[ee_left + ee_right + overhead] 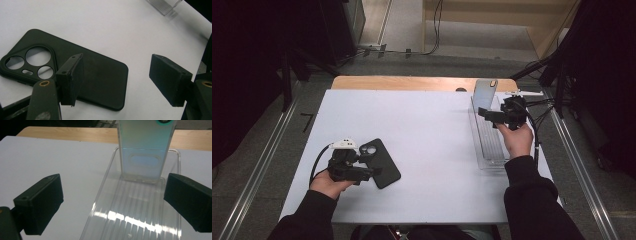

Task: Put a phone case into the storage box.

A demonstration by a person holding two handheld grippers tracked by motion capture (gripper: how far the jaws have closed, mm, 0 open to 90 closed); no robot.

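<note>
- Working over the white table [412,130], aim the right gripper [112,200], jaws apart and empty, squarely at the phone [143,150] propped upright in the clear tray [110,202].
- Keep the left gripper [117,82], jaws apart, steady over the flat black case [100,82].

Saw a white table [412,130] with a wooden strip [412,83] along its far edge. Noted grey floor [272,165] around it, with a metal rail [259,170] running down each side. Spotted black cables [432,30] trailing across the floor at the back, beside a pale wooden frame [492,15]. Made out a small black bent thing [307,121] on the floor, left of the table.
</note>
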